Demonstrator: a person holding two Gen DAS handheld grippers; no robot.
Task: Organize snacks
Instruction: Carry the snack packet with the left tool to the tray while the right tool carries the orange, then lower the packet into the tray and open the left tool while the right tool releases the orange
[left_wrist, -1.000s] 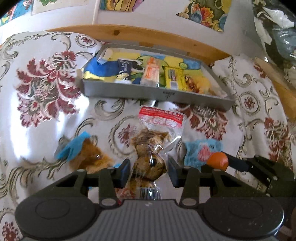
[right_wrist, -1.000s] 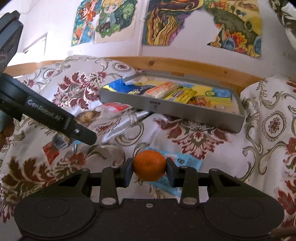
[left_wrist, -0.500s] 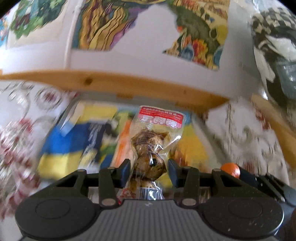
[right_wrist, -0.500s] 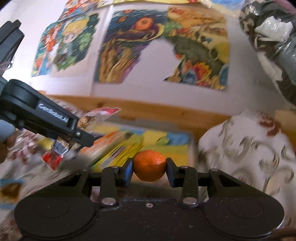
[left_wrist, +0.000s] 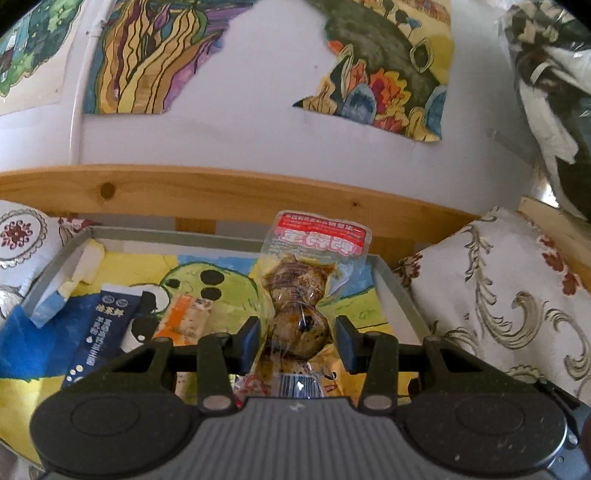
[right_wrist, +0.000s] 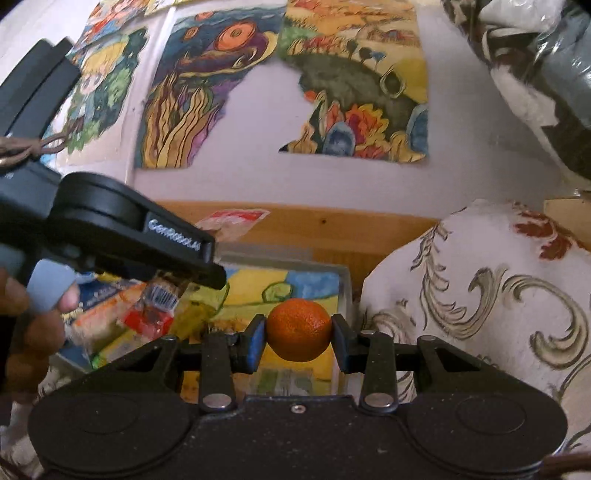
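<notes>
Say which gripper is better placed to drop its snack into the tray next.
Left, probably. The left gripper holds its snack packet over the tray middle; the right gripper's orange hangs near the tray's right wall.

"GenRobot.AI" in white on the left tool's (right_wrist: 122, 236) black arm.

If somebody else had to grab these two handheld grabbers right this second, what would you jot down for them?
Left gripper: jaws shut on the clear snack pouch, held upright over the gray tray.
Right gripper: jaws shut on the orange, over the tray's right end.
In the tray: a dark blue sachet, an orange-wrapped bar and other packets.
Done: both items are lifted and carried above the tray.
Left: lower each, open the jaws, release them inside. Whether more snacks remain on the floral cloth cannot be seen from here.
</notes>
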